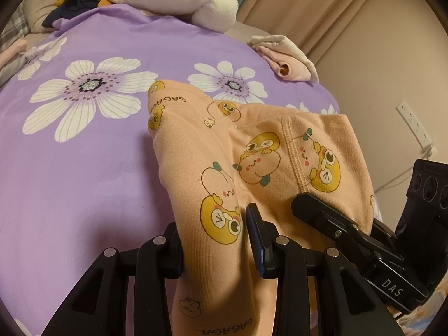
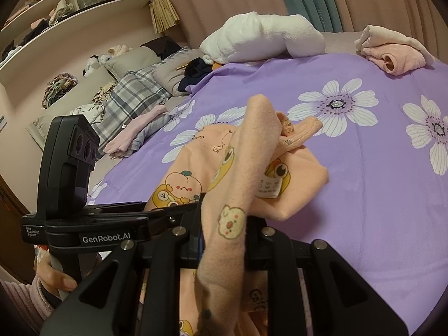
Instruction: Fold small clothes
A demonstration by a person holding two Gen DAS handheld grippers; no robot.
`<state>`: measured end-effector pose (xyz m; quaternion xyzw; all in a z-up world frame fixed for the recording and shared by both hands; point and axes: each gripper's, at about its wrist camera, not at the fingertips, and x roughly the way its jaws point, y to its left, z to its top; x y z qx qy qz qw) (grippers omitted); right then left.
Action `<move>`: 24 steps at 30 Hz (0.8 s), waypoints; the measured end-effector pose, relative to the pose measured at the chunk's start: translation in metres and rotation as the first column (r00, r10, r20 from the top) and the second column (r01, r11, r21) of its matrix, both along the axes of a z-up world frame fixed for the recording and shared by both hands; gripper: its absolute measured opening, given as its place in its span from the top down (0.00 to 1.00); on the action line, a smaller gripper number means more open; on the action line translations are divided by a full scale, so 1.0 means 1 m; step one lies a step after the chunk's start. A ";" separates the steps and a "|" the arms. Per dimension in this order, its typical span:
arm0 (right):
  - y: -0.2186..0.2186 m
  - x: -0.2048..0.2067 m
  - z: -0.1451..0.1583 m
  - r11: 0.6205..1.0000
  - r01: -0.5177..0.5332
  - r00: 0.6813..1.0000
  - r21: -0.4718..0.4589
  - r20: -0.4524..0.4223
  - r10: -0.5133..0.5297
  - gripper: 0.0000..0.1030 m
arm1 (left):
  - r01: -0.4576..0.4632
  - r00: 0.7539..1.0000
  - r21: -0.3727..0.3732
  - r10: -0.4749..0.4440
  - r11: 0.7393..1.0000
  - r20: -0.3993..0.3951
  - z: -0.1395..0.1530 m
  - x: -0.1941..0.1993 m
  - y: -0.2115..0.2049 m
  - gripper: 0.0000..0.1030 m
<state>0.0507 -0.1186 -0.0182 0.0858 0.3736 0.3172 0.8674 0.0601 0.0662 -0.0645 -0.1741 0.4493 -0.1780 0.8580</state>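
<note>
On the purple flowered bedspread [image 1: 84,154] lies a small peach garment [image 1: 280,151] printed with yellow cartoon creatures, part of it flat on the cover and part lifted toward both tools. Seen from the left wrist, the left gripper [image 1: 212,240] has a strip of this garment running up between its two fingers, which stand close against the cloth on either side, so the jaws are clamped on the fabric. Just right of that strip, the right gripper [image 1: 330,221] lies low over the garment's spread part. From the right wrist, the right gripper [image 2: 224,238] likewise has a band of the peach garment [image 2: 232,173] passing up between its fingers, the jaws pressed in on it; a white care label [image 2: 268,187] hangs from the raised fold. The left gripper [image 2: 179,218] reaches in from the garment's left, its tip at the cloth edge, and a hand [image 2: 56,280] in a pink ribbed cuff holds its handle. Beyond the garment, a white plush toy [image 2: 260,36] rests at the bedspread's far edge, with a folded pale pink cloth [image 2: 392,53] at the far right corner. Left of the bedspread sit a plaid pillow [image 2: 134,95] and shelves [image 2: 56,8] with clutter.
</note>
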 end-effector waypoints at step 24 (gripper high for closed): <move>-0.008 0.046 -0.008 0.999 0.052 0.999 -0.016 0.012 -0.052 0.80 | 0.033 0.999 -0.009 -0.033 0.999 -0.008 -0.010 0.049 -0.014 0.66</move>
